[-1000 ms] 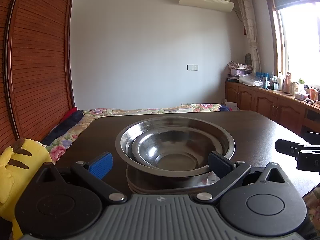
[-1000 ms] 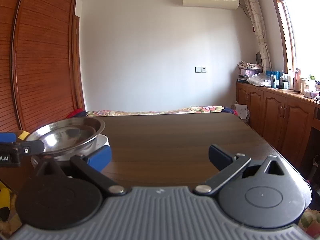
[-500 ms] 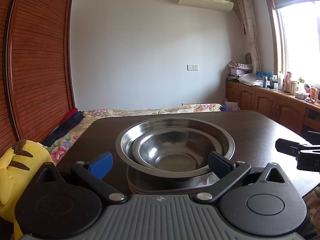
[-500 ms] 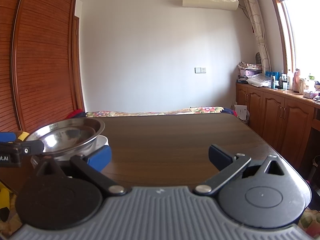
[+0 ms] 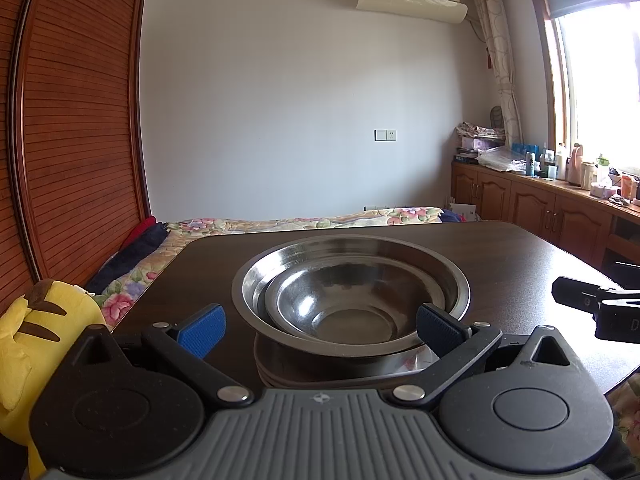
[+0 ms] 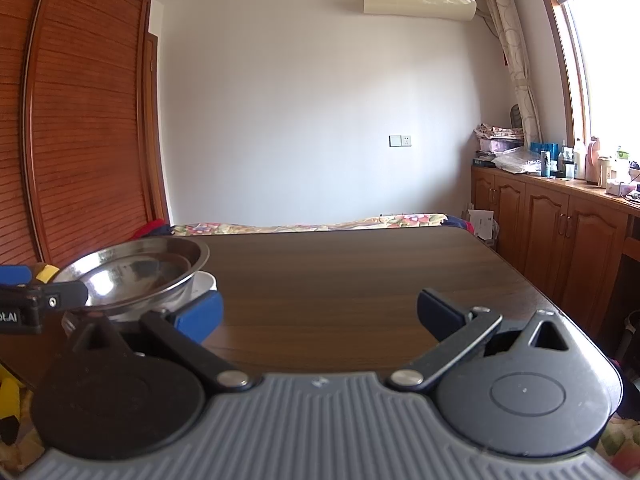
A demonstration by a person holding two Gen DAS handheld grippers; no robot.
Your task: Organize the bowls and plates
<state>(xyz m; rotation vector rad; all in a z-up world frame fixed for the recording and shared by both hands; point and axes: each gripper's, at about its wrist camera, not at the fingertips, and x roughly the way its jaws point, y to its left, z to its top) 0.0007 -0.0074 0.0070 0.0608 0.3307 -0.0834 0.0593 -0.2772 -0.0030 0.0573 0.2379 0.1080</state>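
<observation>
Two steel bowls nested: small bowl (image 5: 340, 308) inside large bowl (image 5: 448, 280), stack resting on plates (image 5: 304, 376) near table's (image 5: 520, 248) left edge. Left gripper (image 5: 318, 326) spread wide, empty, just short of stack. Right gripper (image 6: 318, 316) also spread, empty, over bare tabletop beside stack. Stack appears complete. Advice: withdraw straight back, avoid clipping large bowl rim; small bowl sits off-centre, may rattle.

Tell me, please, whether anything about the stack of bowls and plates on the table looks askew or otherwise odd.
One thing stands out: the small steel bowl sits off-centre in the large steel bowl, shifted toward the near-left. Otherwise the stack, with plates underneath, sits on the table with nothing spilled or visibly damaged.
</observation>
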